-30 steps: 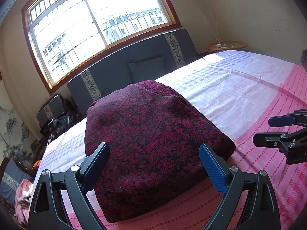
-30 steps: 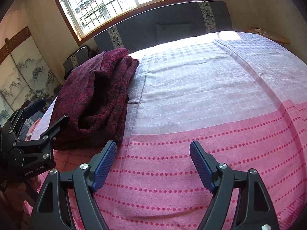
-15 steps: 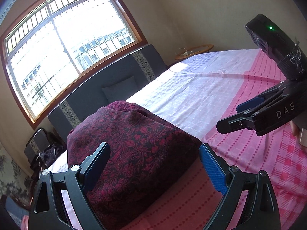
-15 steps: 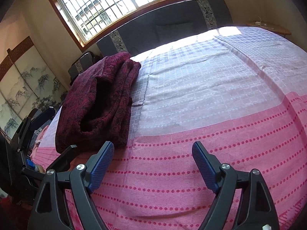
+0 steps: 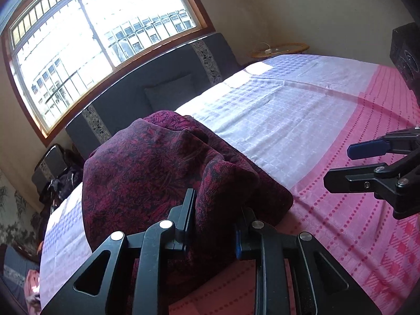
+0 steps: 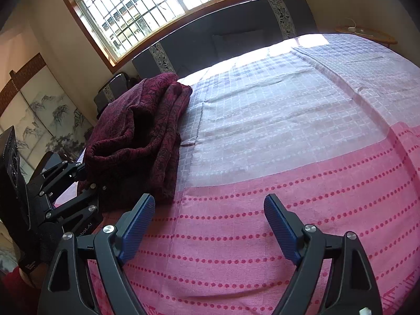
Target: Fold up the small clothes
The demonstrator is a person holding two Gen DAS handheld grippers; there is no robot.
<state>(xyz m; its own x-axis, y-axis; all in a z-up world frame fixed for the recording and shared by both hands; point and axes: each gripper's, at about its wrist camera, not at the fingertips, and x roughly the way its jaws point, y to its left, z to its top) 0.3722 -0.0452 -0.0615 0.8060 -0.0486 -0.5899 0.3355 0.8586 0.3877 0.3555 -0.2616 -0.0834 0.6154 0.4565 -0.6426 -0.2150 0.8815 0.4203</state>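
Left wrist view: left tongs just closed, pinching the maroon garment; right tongs gape, empty.

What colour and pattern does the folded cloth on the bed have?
Dark maroon cloth with a red floral or leaf pattern on black; it shows best in the left wrist view.

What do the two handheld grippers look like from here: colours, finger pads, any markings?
Both match: black angular frames with triangular cut-outs and silver pivot bolts. The right gripper carries ribbed blue pads. The left gripper shows a blue pad edge; white lettering ending "bot.AI" marks its body in the right wrist view.
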